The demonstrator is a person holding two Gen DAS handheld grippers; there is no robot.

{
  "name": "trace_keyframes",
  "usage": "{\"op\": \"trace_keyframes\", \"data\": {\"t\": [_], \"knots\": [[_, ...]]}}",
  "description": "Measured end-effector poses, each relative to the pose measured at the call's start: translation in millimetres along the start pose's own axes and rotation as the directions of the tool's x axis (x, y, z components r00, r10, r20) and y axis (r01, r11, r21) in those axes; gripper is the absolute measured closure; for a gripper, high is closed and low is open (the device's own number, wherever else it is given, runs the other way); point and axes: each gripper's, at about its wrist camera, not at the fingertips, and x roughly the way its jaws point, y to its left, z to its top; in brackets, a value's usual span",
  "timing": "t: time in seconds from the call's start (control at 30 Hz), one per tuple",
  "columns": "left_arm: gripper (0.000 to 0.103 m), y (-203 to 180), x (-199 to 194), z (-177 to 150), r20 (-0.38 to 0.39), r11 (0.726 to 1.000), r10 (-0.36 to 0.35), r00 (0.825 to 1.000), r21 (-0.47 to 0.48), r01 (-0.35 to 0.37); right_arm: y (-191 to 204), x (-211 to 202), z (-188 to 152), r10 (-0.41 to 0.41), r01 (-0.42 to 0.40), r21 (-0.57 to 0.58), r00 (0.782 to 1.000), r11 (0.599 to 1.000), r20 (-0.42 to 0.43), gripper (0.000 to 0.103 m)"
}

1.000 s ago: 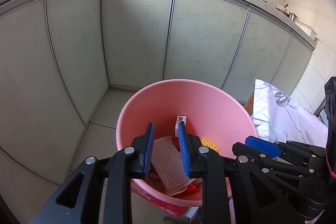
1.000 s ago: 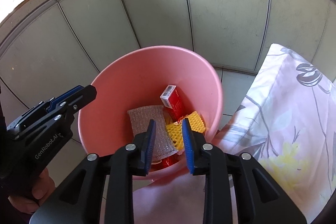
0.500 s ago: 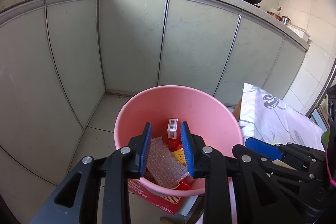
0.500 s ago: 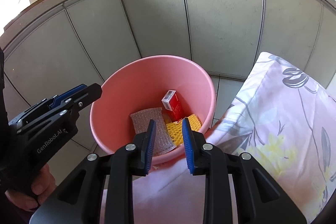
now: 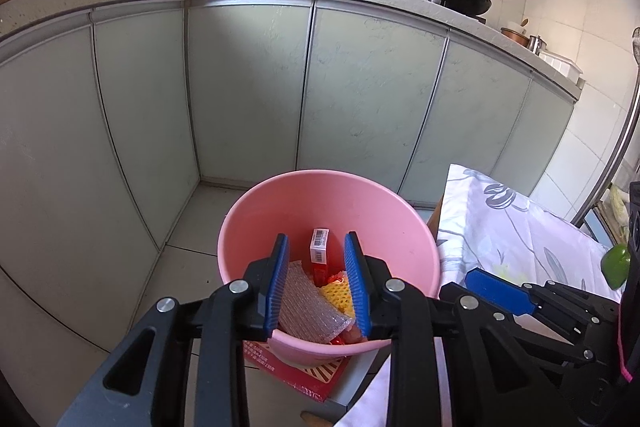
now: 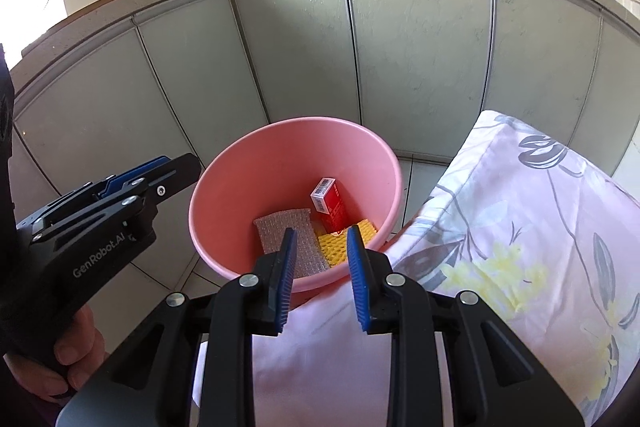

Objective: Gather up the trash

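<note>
Drop step looks done. Bubble wrap, red box, yellow foam net all sit at bottom of pink bucket on floor. Left tool and right tool both released, nothing between pads. Next: hunt more trash, probably off cloth-covered table edge.

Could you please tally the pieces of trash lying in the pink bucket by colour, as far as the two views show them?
Red and white: 1, the small box
Yellow: 1, the foam net sleeve
Clear: 1, the bubble wrap sheet
Total: 3 in the pink bucket; some red scraps under the bubble wrap are too hidden to count.
</note>
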Motion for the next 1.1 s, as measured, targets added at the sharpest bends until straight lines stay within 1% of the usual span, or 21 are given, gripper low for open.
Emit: {"op": "trace_keyframes", "data": {"t": [0.43, 0.67, 0.83, 0.97, 1.0, 1.03, 1.1], "knots": [[0.075, -6.9, -21.9, -1.0, 0.017, 1.000, 0.004, 1.000, 0.019, -0.004, 7.6, -21.9, -7.7, -0.021, 0.021, -0.005, 0.999, 1.000, 0.041, 0.077], [0.075, -8.1, -35.5, -4.9, 0.011, 1.000, -0.009, 1.000, 0.010, 0.009, 14.0, -37.5, -12.1, -0.043, 0.044, -0.012, 0.996, 0.999, 0.076, 0.077], [0.075, -11.3, -46.8, -9.8, 0.016, 1.000, -0.007, 1.000, 0.012, 0.007, 13.0, -51.4, -18.8, -0.017, 0.016, 0.015, 0.995, 1.000, 0.097, 0.077], [0.075, -14.4, -58.1, -14.3, 0.032, 1.000, 0.001, 0.999, 0.021, -0.001, 16.8, -60.2, -23.9, -0.026, 0.026, 0.003, 0.994, 1.000, 0.106, 0.077], [0.075, -15.3, -60.0, -14.4, 0.035, 1.000, 0.001, 0.999, 0.023, -0.002, 17.7, -63.3, -25.5, -0.031, 0.031, -0.001, 0.994, 1.000, 0.109, 0.075], [0.075, -16.1, -62.4, -15.3, 0.037, 1.000, 0.002, 0.999, 0.024, -0.003, 17.5, -65.7, -26.9, -0.034, 0.035, -0.005, 0.993, 0.999, 0.112, 0.065], [0.075, -17.5, -66.6, -17.2, 0.041, 1.000, -0.001, 0.999, 0.024, 0.000, 18.4, -71.6, -30.4, -0.050, 0.051, -0.008, 0.991, 0.999, 0.128, 0.058]]}}
